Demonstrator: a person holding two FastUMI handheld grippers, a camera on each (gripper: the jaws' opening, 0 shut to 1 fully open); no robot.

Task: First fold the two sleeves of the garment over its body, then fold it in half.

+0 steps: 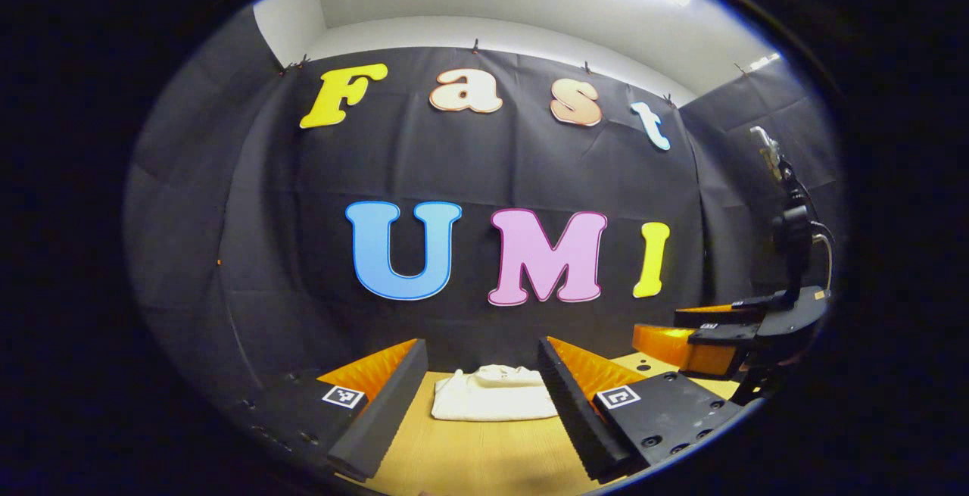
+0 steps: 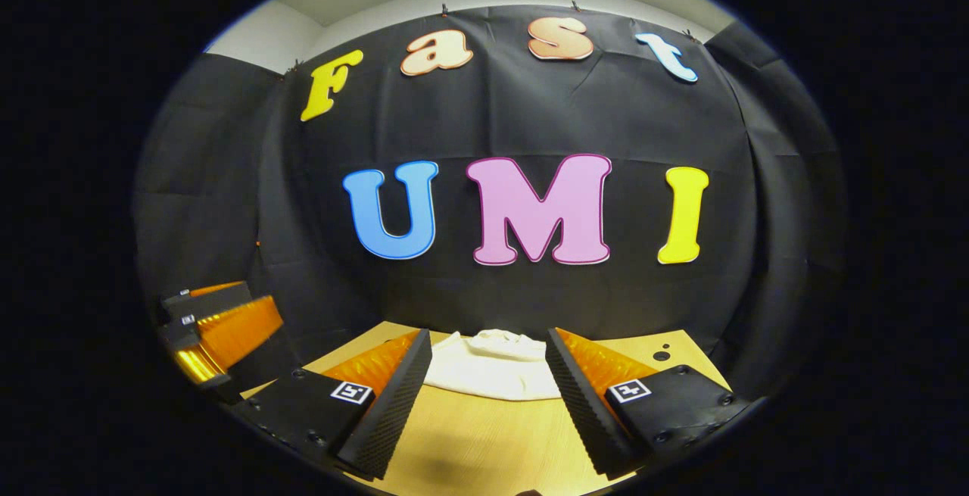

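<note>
Two fingers low in the left gripper view, spread wide with bare table (image 1: 469, 458) between them: left gripper (image 1: 477, 394), jaws apart, gripping nothing. One square marker on each finger base. Beyond the tips, one white garment (image 1: 492, 394), folded into a compact block, lying flat on the wooden table near the black cloth wall (image 1: 484, 170). Collar end toward the wall, slightly bunched. Right edge of the garment hidden behind the right-hand finger; sleeves not to be made out.

At the right edge of the same view, right gripper (image 1: 666, 337), seen from the side, raised above the table and well apart from the garment. Fingers stacked one above the other with a gap between them, so jaws apart. Body cut off by the edge of the view; hand behind it too dark to make out. Above it, one dark stand (image 1: 791, 231) with a cable, top blurred.

In the right gripper view, two fingers again, right gripper (image 2: 488, 371) with jaws wide apart, empty. Garment (image 2: 492, 371) between and beyond the tips, both side edges covered by the fingers. Two small dark holes (image 2: 660, 350) in the table, right of the garment. At the far left, left gripper (image 2: 227, 322), partly cut off, raised off the table.
</note>
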